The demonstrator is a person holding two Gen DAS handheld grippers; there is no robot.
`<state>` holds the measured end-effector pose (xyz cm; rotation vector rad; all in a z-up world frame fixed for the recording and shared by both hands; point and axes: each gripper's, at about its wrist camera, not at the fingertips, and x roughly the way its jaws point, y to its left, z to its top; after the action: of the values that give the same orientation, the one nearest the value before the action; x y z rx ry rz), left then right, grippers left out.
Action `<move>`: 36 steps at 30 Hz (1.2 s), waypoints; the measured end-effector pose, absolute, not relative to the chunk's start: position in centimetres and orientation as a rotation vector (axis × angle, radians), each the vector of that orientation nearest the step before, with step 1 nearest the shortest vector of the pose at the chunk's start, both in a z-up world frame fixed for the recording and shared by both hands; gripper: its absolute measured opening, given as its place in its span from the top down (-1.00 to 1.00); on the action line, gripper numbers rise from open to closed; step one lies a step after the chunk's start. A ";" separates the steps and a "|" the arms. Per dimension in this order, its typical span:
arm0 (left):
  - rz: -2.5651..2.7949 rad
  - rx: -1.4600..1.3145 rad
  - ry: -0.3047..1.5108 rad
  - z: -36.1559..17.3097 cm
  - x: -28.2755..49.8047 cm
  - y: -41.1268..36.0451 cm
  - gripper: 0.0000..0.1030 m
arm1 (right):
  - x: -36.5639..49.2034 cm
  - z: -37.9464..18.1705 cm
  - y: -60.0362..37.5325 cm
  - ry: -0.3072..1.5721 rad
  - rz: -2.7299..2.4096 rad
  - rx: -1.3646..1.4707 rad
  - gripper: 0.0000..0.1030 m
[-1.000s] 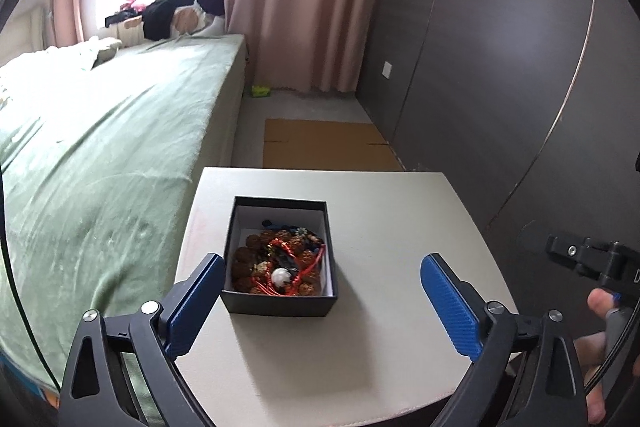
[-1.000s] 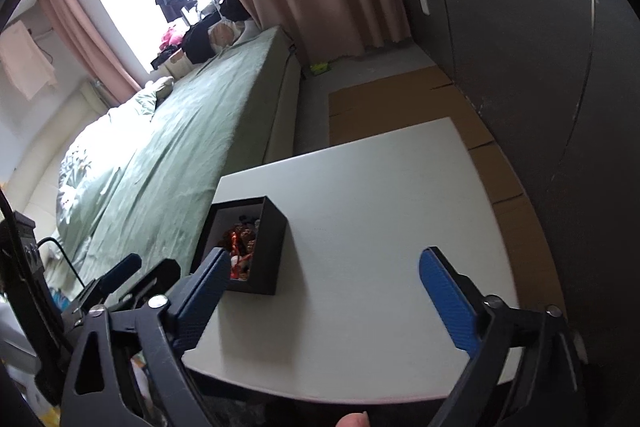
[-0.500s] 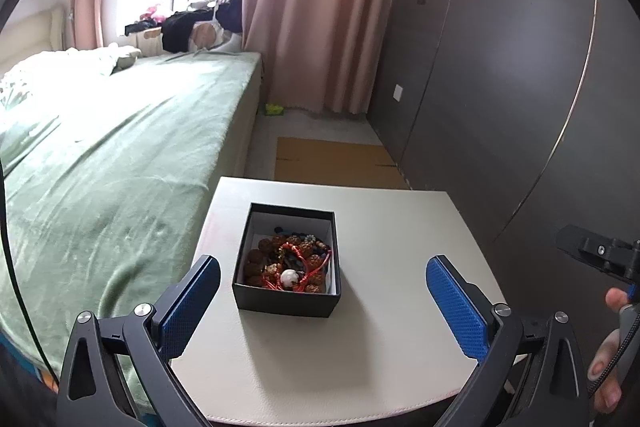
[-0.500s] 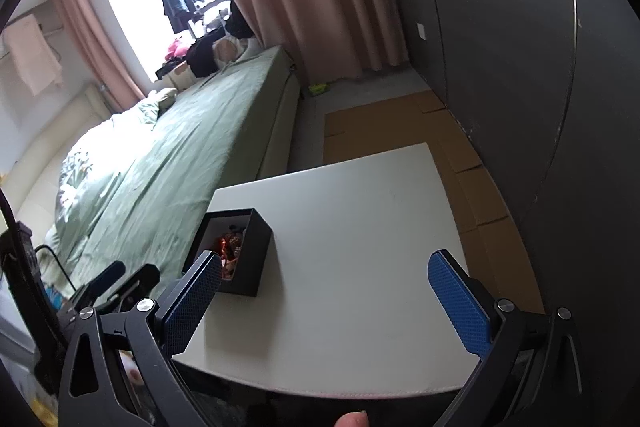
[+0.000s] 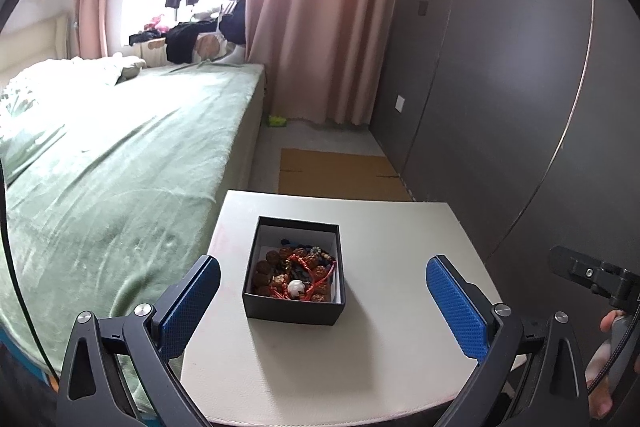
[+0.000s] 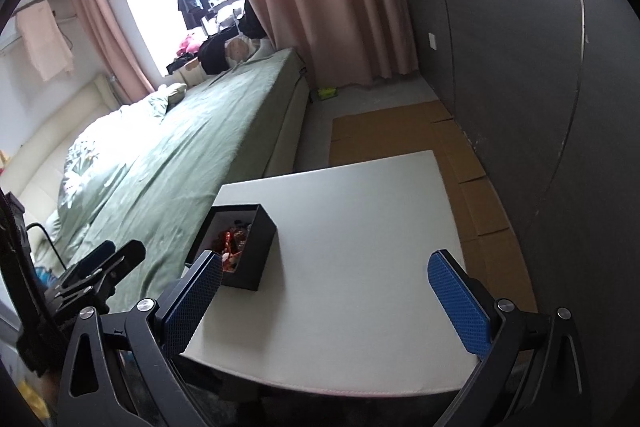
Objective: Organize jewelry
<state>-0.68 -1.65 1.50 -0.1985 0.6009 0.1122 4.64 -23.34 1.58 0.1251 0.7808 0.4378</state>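
Here the white table (image 5: 400, 367) fills the lower centre, the green bed (image 5: 120, 167) at left. The black jewelry box (image 5: 294, 309) sits between the empty left gripper (image 5: 324, 301) pads, spread wide; the right gripper (image 6: 324, 297) gapes too. Both have pulled back since earlier; the box looks smaller.
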 end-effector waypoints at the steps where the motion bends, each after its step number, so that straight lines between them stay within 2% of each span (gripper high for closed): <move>1: 0.112 -0.198 0.601 1.5 -0.7 -1.7 -0.99 | 4.6 1.5 -23.3 0.782 0.439 0.126 -1.00; 36: 0.094 -0.204 0.608 1.4 -0.7 -2.1 -0.99 | 4.3 1.3 -23.0 0.793 0.425 0.120 -1.00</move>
<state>-0.65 -2.14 1.40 -0.2040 0.6077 0.0938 4.34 -22.97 1.29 0.1198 0.7931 0.4251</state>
